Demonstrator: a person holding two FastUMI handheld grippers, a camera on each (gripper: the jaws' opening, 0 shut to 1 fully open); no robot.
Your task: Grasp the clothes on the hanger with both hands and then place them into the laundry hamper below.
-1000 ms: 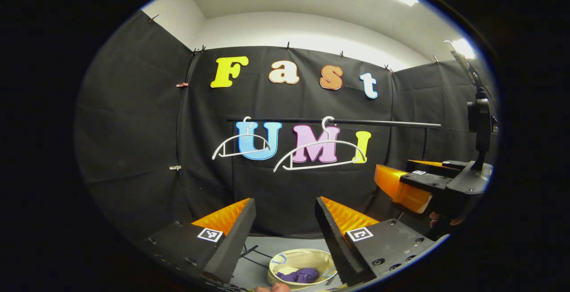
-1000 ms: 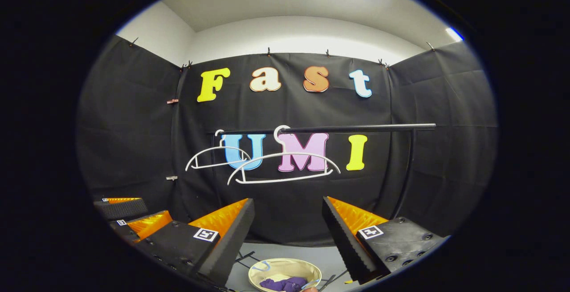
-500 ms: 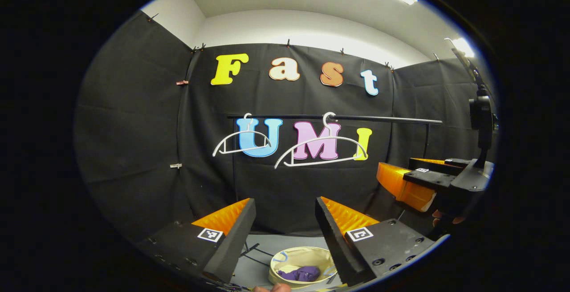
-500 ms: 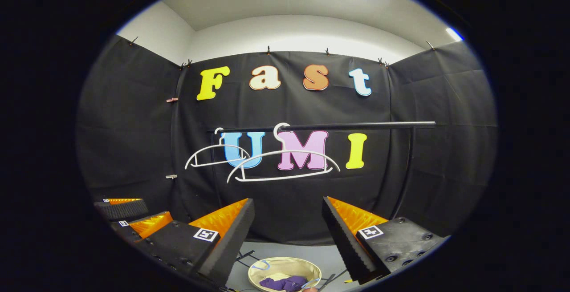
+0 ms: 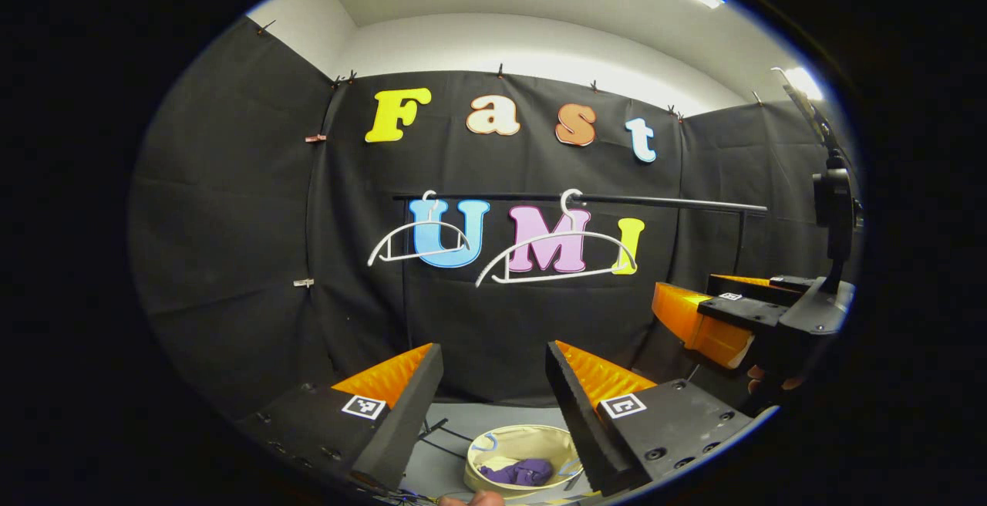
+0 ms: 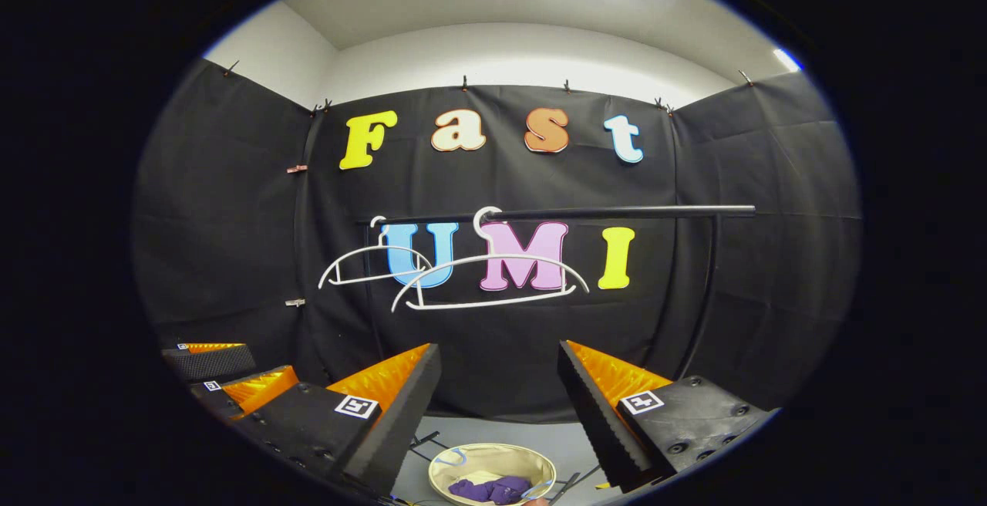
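Note:
Two bare white hangers (image 5: 557, 257) (image 6: 490, 282) hang on a black rail (image 5: 663, 202) (image 6: 609, 213) in front of the back wall. Below, a round cream hamper (image 5: 515, 446) (image 6: 482, 463) stands on the grey floor with a purple garment (image 5: 522, 473) (image 6: 487, 489) lying in it. My left gripper (image 5: 493, 382) is open and holds nothing, well above and short of the hamper. My right gripper (image 6: 500, 382) is open and empty too. In the left gripper view the right gripper (image 5: 698, 321) shows at the right with a hand under it; in the right gripper view the left gripper (image 6: 231, 379) shows at the lower left.
The rail's black upright (image 6: 705, 298) stands at the right. Thin black stand legs (image 5: 439, 433) (image 6: 422, 444) lie on the floor left of the hamper. A fingertip (image 5: 474, 499) shows at the bottom edge of the left gripper view.
Both views have tilted slightly downward: the rail and hangers sit a little higher in frame and a bit more of the hamper shows. Both grippers stay open.

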